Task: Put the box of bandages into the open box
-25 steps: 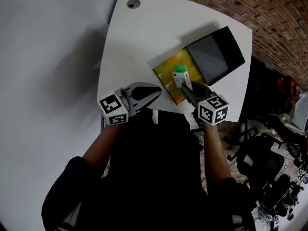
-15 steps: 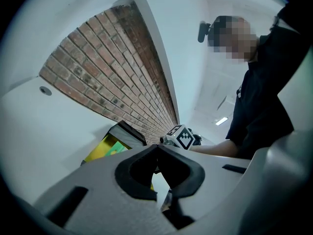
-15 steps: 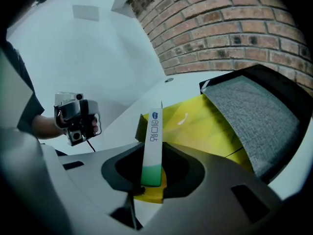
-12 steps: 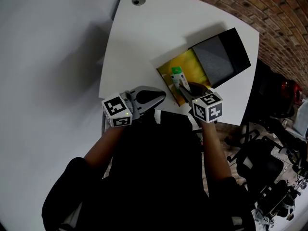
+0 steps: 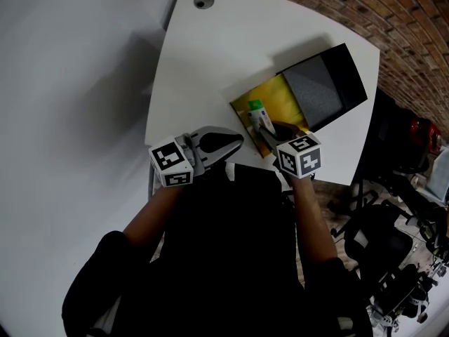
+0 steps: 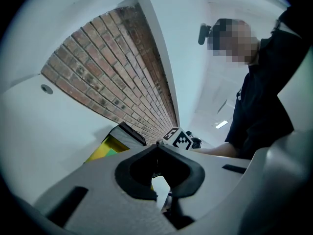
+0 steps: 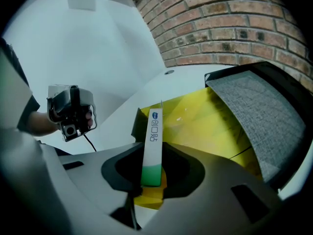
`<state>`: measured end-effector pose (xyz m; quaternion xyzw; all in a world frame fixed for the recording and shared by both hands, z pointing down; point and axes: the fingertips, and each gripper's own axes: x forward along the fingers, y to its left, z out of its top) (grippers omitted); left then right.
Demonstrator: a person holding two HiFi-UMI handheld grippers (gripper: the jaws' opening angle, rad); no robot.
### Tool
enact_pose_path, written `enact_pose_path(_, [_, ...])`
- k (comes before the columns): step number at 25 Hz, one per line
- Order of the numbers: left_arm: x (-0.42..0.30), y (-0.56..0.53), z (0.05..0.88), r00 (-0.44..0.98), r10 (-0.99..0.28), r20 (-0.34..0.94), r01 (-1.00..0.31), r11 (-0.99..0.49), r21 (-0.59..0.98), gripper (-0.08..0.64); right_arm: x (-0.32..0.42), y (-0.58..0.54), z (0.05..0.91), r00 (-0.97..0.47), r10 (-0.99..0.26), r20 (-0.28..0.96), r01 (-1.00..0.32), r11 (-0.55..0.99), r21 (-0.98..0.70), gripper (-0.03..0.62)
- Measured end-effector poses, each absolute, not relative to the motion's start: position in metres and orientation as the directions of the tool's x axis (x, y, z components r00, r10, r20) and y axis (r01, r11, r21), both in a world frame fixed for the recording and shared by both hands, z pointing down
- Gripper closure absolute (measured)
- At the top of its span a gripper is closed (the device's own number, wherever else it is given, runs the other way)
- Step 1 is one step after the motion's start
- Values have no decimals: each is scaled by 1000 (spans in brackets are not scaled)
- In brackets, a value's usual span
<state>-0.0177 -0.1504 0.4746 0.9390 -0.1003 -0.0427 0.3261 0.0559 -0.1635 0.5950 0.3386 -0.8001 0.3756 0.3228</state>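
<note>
One second brings little change: right gripper [image 7: 150, 156] stays clamped on the box of bandages [image 7: 154, 131], upright over the near left part of the open box [image 7: 210, 121], shifted slightly nearer. Release is pending. Left gripper [image 6: 157, 148], jaws together and empty, waits near left.

Blue lettering on the white edge of the box of bandages [image 7: 153, 131], too blurred to read

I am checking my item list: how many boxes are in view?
2. The box of bandages is gripped by the right hand-held gripper, over the near end of the open box, which lies on the table. No other box shows.
</note>
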Motion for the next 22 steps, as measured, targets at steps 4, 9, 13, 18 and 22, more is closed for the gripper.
enact_pose_path(4, [-16,-148,477,979,-204,-15,-150,-768,623,545,55,-164,598,-549,-295,782,-790,489,-370,495])
enact_pose_path(9, [-18,-148,477,979,-204,-19,-148,-766,625,545,57,-165,600,-523,-295,799,-799,495,-340,494])
enact_pose_path(13, [-21,-149,478,978,-206,-14,-153,-767,623,545,60,-167,600,-503,-304,809,-807,500,-313,486])
enact_pose_path(18, [-24,-147,479,979,-205,-6,-157,-765,625,545,65,-171,599,-460,-325,826,-819,514,-255,468])
enact_pose_path(22, [-21,-145,479,980,-197,-6,-150,-766,625,545,69,-174,597,-424,-343,838,-823,533,-198,449])
